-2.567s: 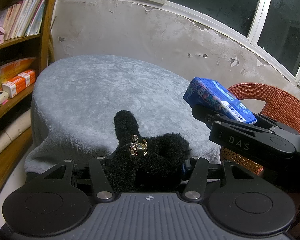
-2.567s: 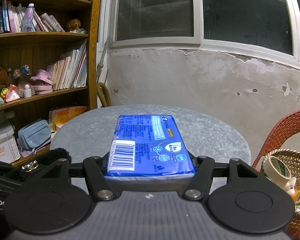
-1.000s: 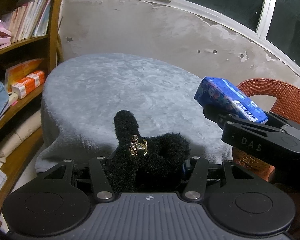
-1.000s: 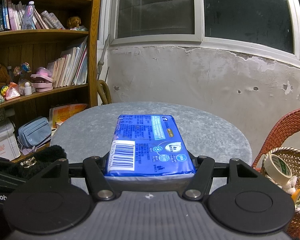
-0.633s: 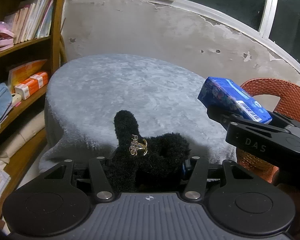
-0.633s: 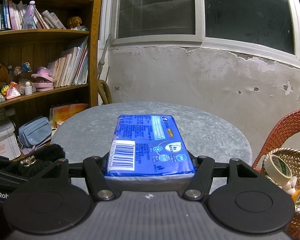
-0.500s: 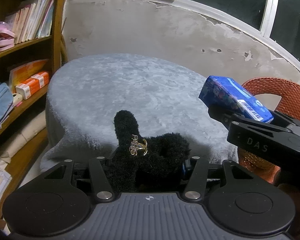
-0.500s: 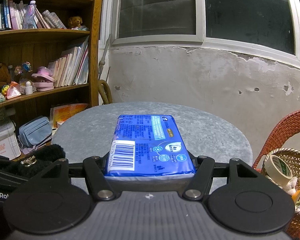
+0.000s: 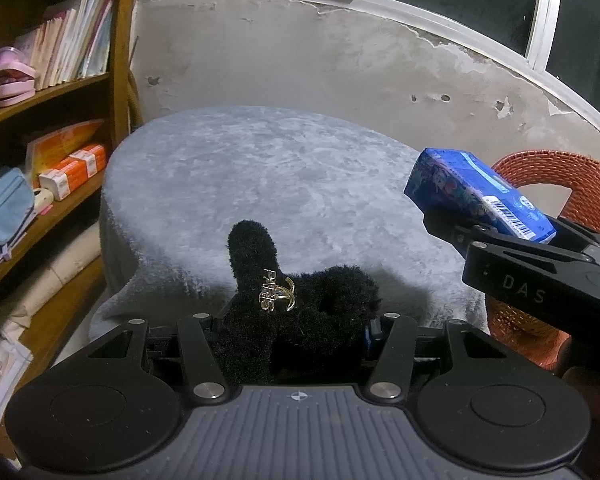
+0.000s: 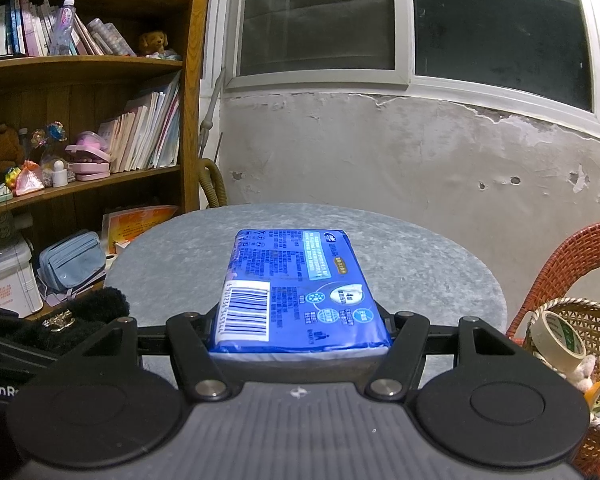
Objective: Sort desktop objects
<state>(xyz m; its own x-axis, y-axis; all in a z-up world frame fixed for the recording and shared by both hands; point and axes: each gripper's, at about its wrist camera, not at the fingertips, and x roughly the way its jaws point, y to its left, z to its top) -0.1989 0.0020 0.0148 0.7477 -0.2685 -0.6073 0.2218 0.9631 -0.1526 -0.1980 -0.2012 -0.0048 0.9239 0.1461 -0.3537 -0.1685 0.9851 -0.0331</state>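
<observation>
My left gripper (image 9: 296,320) is shut on a black fuzzy hair accessory (image 9: 300,304) with a gold "PARIS" charm, held in the air in front of the near edge of a round table under a grey plush cloth (image 9: 268,184). My right gripper (image 10: 300,320) is shut on a blue tissue pack (image 10: 300,288) with a barcode, held level over the table's near side. In the left wrist view the pack (image 9: 472,192) and the right gripper (image 9: 460,224) are at the right. In the right wrist view the fuzzy accessory (image 10: 88,312) shows at the lower left.
A wooden bookshelf (image 10: 80,64) with books, toys and a light-blue pouch (image 10: 72,260) stands to the left. An orange wicker chair (image 9: 556,168) is to the right. A woven basket (image 10: 580,336) with tape rolls sits low at the right. A peeling wall and window are behind.
Both grippers have drifted slightly back and to the left, so the table appears a little farther and more to the right. Both grips are unchanged.
</observation>
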